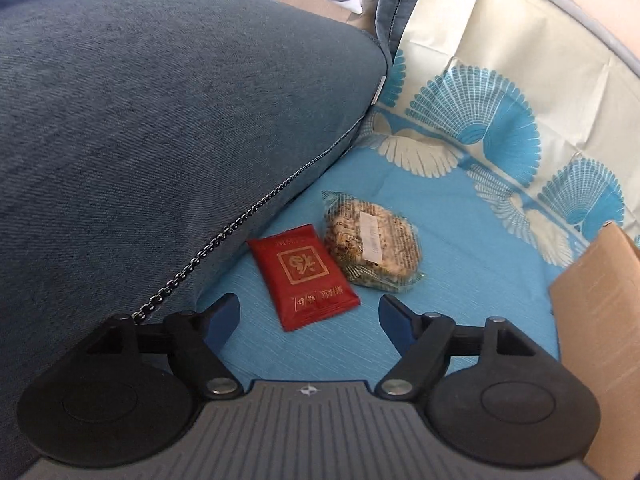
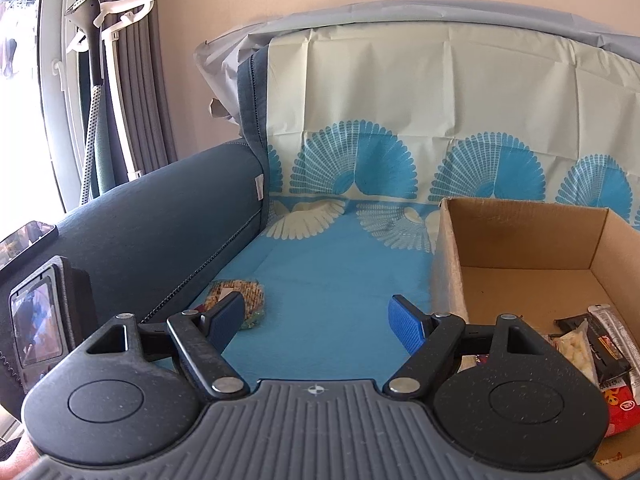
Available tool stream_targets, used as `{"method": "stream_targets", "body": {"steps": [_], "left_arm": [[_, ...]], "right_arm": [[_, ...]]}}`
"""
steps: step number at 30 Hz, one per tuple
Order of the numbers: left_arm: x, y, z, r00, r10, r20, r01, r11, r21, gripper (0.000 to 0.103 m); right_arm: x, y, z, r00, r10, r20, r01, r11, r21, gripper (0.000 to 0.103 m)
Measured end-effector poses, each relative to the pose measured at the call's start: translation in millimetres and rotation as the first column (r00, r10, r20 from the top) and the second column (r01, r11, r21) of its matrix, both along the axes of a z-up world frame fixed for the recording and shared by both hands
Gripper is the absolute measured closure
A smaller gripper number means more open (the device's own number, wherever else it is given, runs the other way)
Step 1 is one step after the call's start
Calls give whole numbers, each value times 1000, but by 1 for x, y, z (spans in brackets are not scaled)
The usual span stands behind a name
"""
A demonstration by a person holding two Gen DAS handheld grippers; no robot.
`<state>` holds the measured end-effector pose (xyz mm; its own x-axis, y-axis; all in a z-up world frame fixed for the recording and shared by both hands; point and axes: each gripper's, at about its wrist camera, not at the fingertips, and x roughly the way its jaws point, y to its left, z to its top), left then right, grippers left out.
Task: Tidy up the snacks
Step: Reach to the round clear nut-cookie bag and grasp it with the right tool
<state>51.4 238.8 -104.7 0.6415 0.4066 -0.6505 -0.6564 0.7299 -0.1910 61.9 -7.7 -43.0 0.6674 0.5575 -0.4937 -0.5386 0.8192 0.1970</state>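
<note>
- Left claw [image 1: 310,316] wide, nothing between the fingers; right claw [image 2: 316,316] wide and empty too.
- Red sachet [image 1: 303,276] flat on the blue cloth [image 1: 460,248], lower centre of the left view, just past the claw tips.
- Clear-wrapped cereal bar [image 1: 374,252] touching the sachet's right edge, beside the grey cushion [image 1: 160,120].
- Cardboard box [image 2: 520,248] at right, several snacks already inside.
- Sachet probably light, thin, slick: best pinched across the short sides.
- Bar likely brittle, crinkly: gentle squeeze across the width.
</note>
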Motion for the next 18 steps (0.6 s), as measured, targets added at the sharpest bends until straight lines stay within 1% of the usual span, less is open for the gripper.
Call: {"method": "stream_targets", "body": {"steps": [5,10,14,15,17,18], "left_arm": [[13,-1,-9,999,15,-35,-14,999,30,21],[24,1,-14,999,39,-35,-38,999,31,18],[34,-1,-18,996,56,-66,-52,996,69,18],[36,-1,-18,996,56,-74,-50,996,80,19],[37,-3,-19,993,64,-96,-53,992,111,26],[37,-3,-18,993,64,-97,-52,991,122,35]], "right_arm": [[3,8,-5,1000,20,-9,-20,1000,-10,23],[6,14,-8,999,32,-18,-32,999,-15,23],[9,13,-11,999,40,-20,-41,999,-18,23],[11,13,-12,999,42,-22,-43,999,-16,23],[14,14,-12,999,49,-19,-49,999,-15,23],[17,16,-12,999,48,-21,-49,999,-18,23]]}}
